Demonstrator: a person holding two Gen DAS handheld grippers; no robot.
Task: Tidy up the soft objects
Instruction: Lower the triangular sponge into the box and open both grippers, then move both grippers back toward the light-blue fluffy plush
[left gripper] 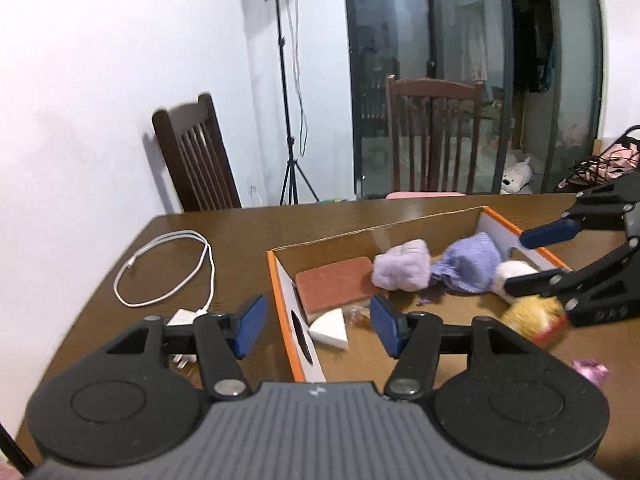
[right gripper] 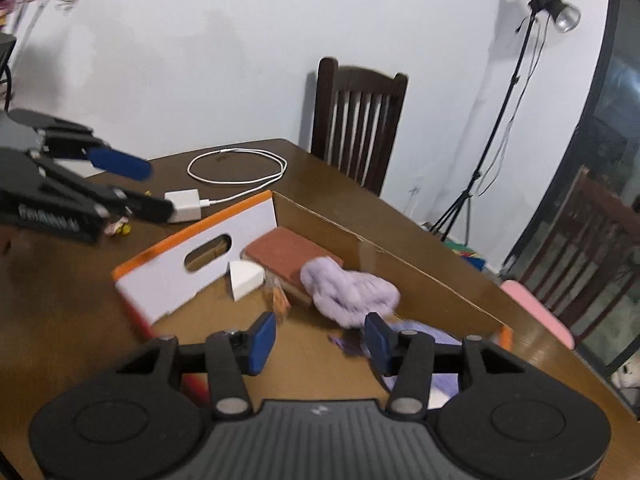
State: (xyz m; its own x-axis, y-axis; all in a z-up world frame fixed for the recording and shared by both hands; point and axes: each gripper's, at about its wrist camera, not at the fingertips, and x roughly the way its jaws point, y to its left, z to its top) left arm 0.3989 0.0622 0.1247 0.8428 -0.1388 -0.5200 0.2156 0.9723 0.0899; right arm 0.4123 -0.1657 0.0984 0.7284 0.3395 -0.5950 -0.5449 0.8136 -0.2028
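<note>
An open cardboard box with orange rims (left gripper: 282, 280) (right gripper: 192, 258) lies on the wooden table. In it are a red-brown sponge (left gripper: 336, 286) (right gripper: 290, 254), a white wedge sponge (left gripper: 330, 326) (right gripper: 245, 274), a fluffy lilac piece (left gripper: 402, 270) (right gripper: 348, 290), a purple knitted piece (left gripper: 470, 266), a white ball (left gripper: 514, 274) and a blurred yellow fluffy toy (left gripper: 534, 316). My left gripper (left gripper: 316, 328) is open and empty over the box's near wall. My right gripper (right gripper: 320, 338) is open and empty above the box; it also shows in the left wrist view (left gripper: 536, 258).
A white charger with a coiled cable (left gripper: 168, 272) (right gripper: 236, 178) lies on the table left of the box. A small pink wrapper (left gripper: 592, 372) lies at the right. Two dark wooden chairs (left gripper: 196, 156) (left gripper: 436, 136) and a light stand (left gripper: 290, 120) stand behind the table.
</note>
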